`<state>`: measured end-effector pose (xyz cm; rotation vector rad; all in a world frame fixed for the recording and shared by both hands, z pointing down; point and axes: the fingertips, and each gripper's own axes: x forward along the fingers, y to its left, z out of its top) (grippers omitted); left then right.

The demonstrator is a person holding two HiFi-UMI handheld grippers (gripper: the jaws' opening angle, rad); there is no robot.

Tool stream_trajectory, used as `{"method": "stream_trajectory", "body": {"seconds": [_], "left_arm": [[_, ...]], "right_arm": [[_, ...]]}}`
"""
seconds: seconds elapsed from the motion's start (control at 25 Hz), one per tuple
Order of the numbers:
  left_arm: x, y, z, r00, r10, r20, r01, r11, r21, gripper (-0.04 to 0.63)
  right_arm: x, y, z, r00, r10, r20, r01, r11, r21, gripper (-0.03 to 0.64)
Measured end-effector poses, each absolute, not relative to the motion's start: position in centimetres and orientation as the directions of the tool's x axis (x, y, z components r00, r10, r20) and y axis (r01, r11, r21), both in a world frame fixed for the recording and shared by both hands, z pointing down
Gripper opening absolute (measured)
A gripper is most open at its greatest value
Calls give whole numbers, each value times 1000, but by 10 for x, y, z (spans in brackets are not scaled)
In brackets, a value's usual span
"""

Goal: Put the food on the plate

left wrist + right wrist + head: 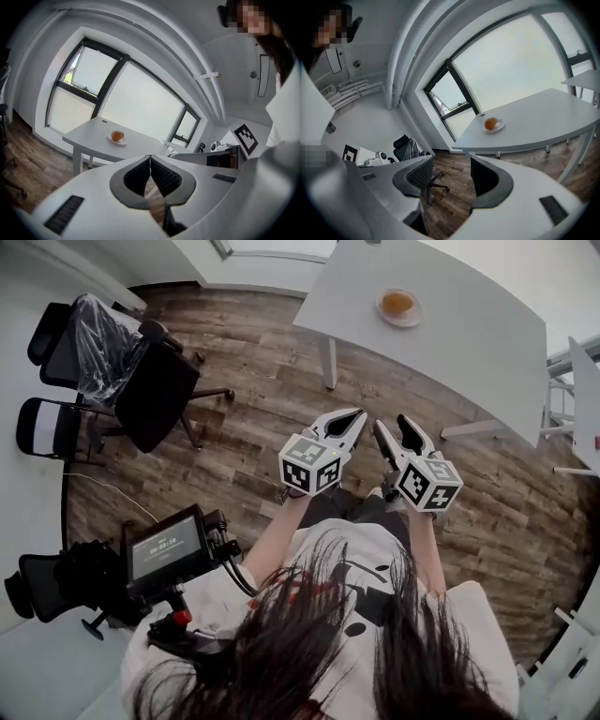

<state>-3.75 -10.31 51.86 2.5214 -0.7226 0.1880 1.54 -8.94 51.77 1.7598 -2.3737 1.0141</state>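
Note:
An orange piece of food [397, 302] lies on a small white plate [413, 315] on the white table [469, 334] at the far side of the room. The plate [117, 140] also shows small and distant in the left gripper view, and the plate [498, 125] likewise in the right gripper view. Both grippers hang over the wooden floor, well short of the table. My left gripper [360, 414] has its jaw tips touching, with nothing between them [150, 157]. My right gripper [394, 424] has its jaws apart and empty [451, 159].
Black office chairs [141, 371] stand at the left on the wood floor [253, 343]. A table leg [328, 362] stands between me and the plate. Another white table edge [586, 390] is at the right. A screen rig [169, 549] hangs at my left side.

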Motion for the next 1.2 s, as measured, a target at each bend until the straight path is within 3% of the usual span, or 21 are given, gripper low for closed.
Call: {"method": "stream_trajectory", "body": {"seconds": [0.44,0.92,1.2], "left_arm": [[-22,-64,500,827,-503,253,-562,-715,416,6],[17,69,494,796,-553,246,-605,-717,346,6],[14,75,497,770,-584,258,-637,-681,362,6]], "right_arm": [[37,-42,510,-388,-849,359,-850,178,-496,261],[72,78,502,-456,-842,289,-823,275,-498,261],[72,83,505,-481,-815,323,-825,295,-483,261]]}}
